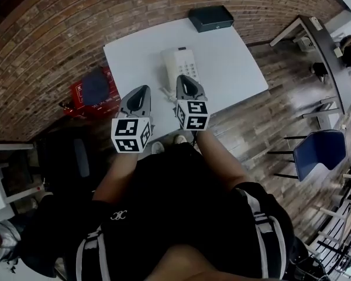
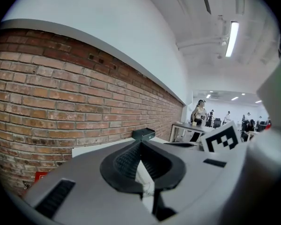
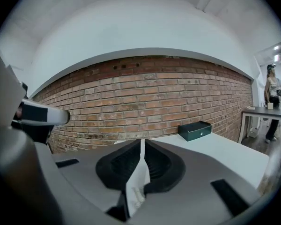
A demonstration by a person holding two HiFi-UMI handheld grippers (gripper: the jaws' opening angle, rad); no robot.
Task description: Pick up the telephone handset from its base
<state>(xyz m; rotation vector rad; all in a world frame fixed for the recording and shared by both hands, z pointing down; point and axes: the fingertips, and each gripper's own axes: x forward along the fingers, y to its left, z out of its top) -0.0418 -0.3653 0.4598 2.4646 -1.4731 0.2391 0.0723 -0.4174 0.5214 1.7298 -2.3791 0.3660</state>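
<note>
white telephone (image 1: 179,65), handset (image 1: 170,63) on base (image 1: 188,69)

White table (image 1: 240,69) against a brick wall (image 1: 76,22), with a dark green box (image 1: 211,18) at its far corner by the bricks. Red crate (image 1: 76,92) low down, just beside the table's left edge. Blue chair (image 1: 319,149) well apart to the right, on wood flooring (image 1: 269,127). Lit strip lamp (image 2: 232,38) on the ceiling

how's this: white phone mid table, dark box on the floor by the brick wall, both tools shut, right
No. The dark box is not on the floor: it lies on the white table, at its far edge by the brick wall, as the head view shows. The phone is mid table and the left tool and right tool are shut.
</note>
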